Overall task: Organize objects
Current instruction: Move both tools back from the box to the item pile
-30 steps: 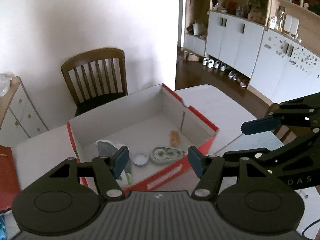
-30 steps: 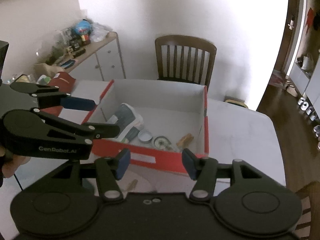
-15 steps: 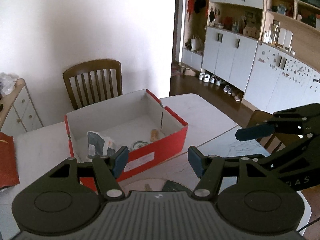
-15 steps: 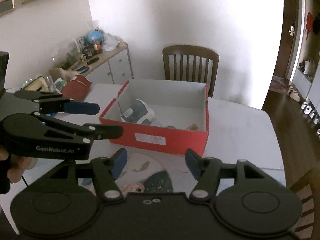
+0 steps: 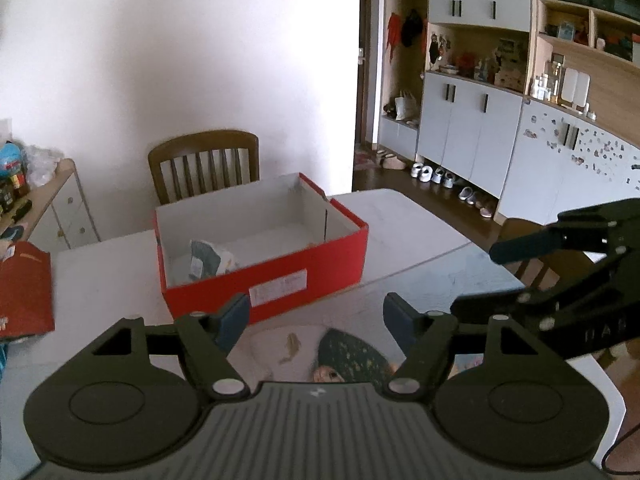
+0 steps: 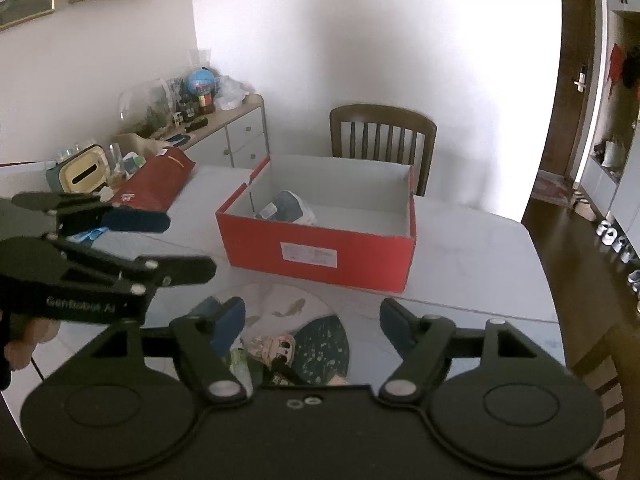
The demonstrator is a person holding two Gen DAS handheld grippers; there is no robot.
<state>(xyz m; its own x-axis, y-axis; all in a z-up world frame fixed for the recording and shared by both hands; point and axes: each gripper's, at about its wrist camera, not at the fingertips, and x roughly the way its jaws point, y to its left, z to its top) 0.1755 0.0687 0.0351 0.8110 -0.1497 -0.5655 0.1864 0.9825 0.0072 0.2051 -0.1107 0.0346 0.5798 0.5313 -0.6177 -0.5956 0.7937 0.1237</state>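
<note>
Shoebox (image 5: 280, 276), red outside and white inside, sits open-topped on the pale table (image 5: 404, 216), in front of a wooden chair (image 5: 204, 164). Inside it, toward its left end in the left wrist view, lies a crumpled grey-and-white packet (image 5: 208, 260); the near wall hides the rest of the floor, so anything else in the box cannot be made out. A white label (image 6: 309, 257) is stuck on the near wall.

Nearer than the box, a round printed mat (image 6: 296, 336) with a cartoon picture lies on the table, apart from the box. Off to the left of the box rests a red lid (image 6: 154, 184), tilted, with a cream tissue holder (image 6: 82, 170) beside it at the table's end. A sideboard (image 6: 236, 132) along the wall carries a clutter of bottles and a small globe.

The left gripper (image 5: 316, 318) hangs above the mat with its jaws spread wide and nothing between them. The right gripper (image 6: 312, 320) is likewise wide apart and empty, over the same mat. Each tool shows in the other's view, side by side and not touching the box.
</note>
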